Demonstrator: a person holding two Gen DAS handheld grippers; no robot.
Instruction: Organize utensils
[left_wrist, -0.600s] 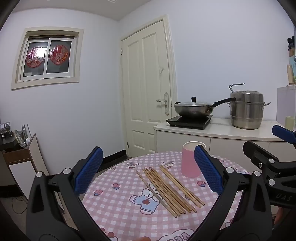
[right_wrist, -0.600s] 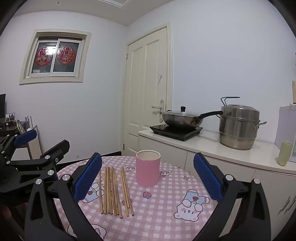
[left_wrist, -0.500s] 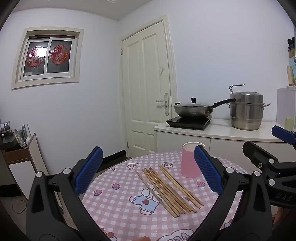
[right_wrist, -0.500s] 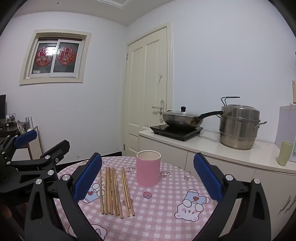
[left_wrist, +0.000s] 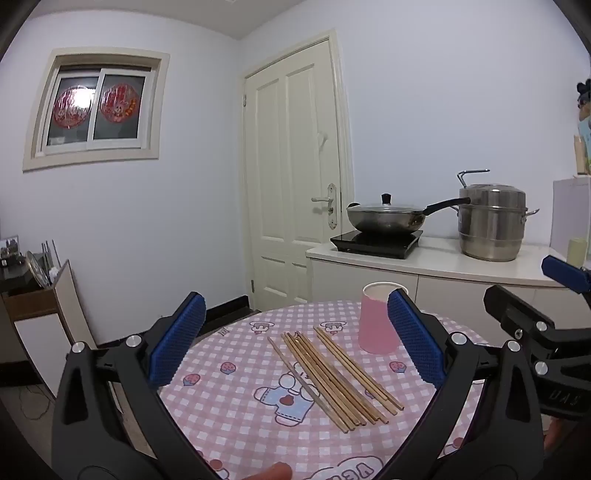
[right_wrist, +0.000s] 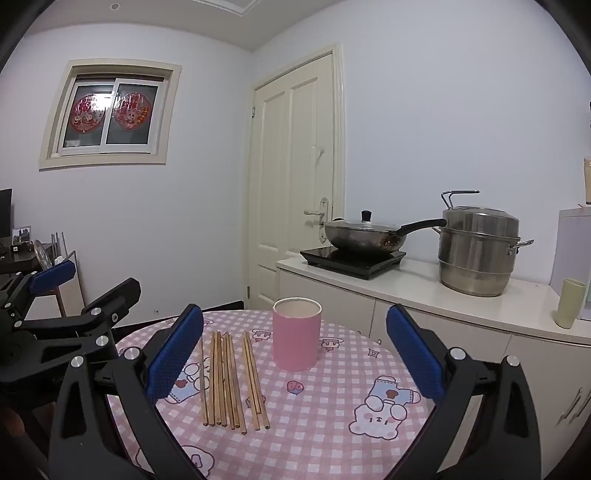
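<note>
Several wooden chopsticks (left_wrist: 332, 373) lie side by side on the round table with a pink checked cloth (left_wrist: 236, 398). A pink cup (left_wrist: 376, 319) stands upright just right of them. In the right wrist view the chopsticks (right_wrist: 231, 376) lie left of the cup (right_wrist: 296, 334). My left gripper (left_wrist: 293, 339) is open and empty, held above the table's near edge. My right gripper (right_wrist: 293, 347) is open and empty, held above the near side of the table (right_wrist: 332, 424). The left gripper also shows at the left of the right wrist view (right_wrist: 62, 314).
A white counter (right_wrist: 424, 291) behind the table holds a black hob with a lidded wok (right_wrist: 362, 236), a steel steamer pot (right_wrist: 478, 251) and a pale green cup (right_wrist: 570, 302). A closed door (right_wrist: 291, 184) stands behind. A low shelf (left_wrist: 40, 295) is at the left.
Both grippers have shifted only slightly; the table and chopsticks sit a little higher in view. Nothing was taken hold of.
</note>
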